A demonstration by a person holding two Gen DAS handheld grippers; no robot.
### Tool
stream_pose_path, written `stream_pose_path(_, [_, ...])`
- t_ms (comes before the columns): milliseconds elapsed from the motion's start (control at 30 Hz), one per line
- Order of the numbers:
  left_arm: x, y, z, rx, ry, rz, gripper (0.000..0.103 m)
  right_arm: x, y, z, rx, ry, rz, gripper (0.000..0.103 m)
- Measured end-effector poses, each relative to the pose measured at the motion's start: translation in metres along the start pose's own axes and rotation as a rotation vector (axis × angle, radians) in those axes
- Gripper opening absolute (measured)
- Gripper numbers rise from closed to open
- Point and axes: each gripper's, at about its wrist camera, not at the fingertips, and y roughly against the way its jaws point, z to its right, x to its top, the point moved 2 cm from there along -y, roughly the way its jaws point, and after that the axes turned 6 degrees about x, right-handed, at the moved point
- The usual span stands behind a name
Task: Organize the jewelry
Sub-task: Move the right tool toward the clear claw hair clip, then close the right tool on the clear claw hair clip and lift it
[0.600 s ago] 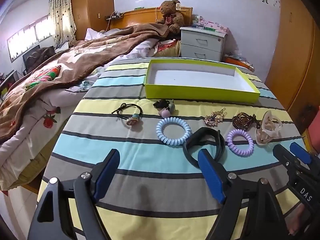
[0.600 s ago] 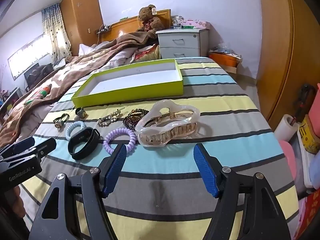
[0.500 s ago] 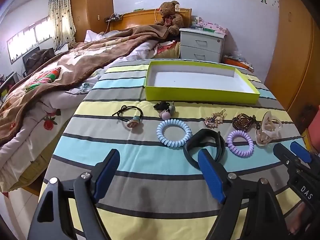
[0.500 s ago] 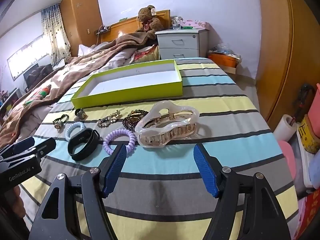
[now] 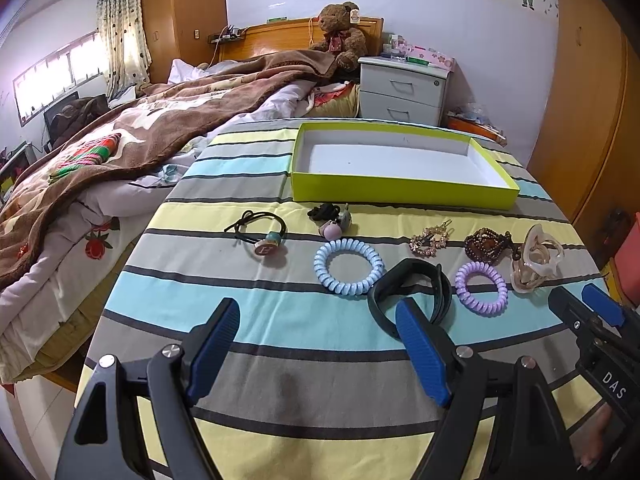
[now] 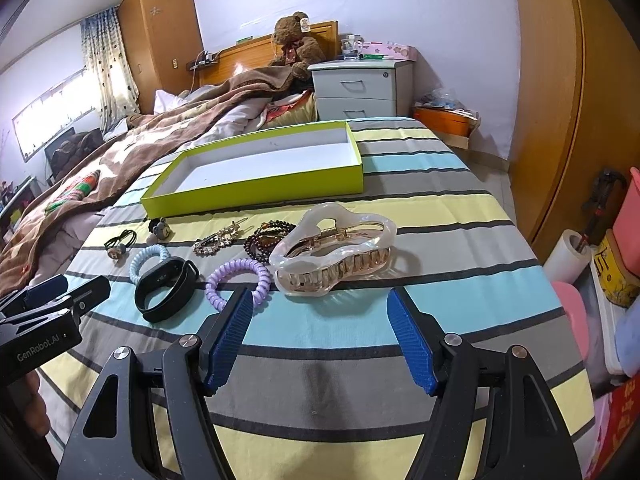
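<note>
Jewelry lies in a loose row on the striped bench cloth (image 5: 248,308), just ahead of both claws. The left claw (image 5: 316,344) hovers low over the cloth with its blue pads spread wide and nothing between them; its right pad overlaps the view of a black wristband (image 5: 416,284). The right claw (image 6: 320,332) is spread just as wide and empty, pointing at a large pearly hair clip (image 6: 332,252) with gold teeth, which rests on the cloth just beyond its pads.

From the left claw outward, a pale blue coil hair tie (image 5: 349,267) sits just left of the wristband and a lilac coil tie (image 5: 482,288) just right of it. Further back lie a black elastic with a round charm (image 5: 260,236), a small dark tie with a pink bead (image 5: 330,220), a gold rhinestone clip (image 5: 430,238) and a dark beaded bracelet (image 5: 486,244), the last one next to the pearly clip.

Behind the whole row stands a shallow lime-green box (image 5: 400,192) with a white inside, holding nothing.
</note>
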Motion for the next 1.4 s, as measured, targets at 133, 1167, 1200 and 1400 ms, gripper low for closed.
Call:
stream_pose_path(133, [0.001,-0.002,-0.001,0.005,0.001,-0.005,0.082,0.001,0.0,0.002,-0.003,-0.008,0.0,0.07])
stream_pose_path(1167, [0.014,-0.03,-0.036,-0.1,0.046,-0.109,0.085,0.031,-0.038,0.037,0.018,-0.237,-0.122,0.07])
stream_pose_path(1200, [0.014,-0.031,-0.037,-0.099,0.043,-0.113,0.085,0.031,-0.039,0.036,0.028,-0.233,-0.132,0.07])
stream_pose_path(1400, [0.014,-0.036,-0.051,-0.08,0.028,-0.131,0.085,0.032,-0.041,0.038,-0.026,-0.145,-0.191,0.07])
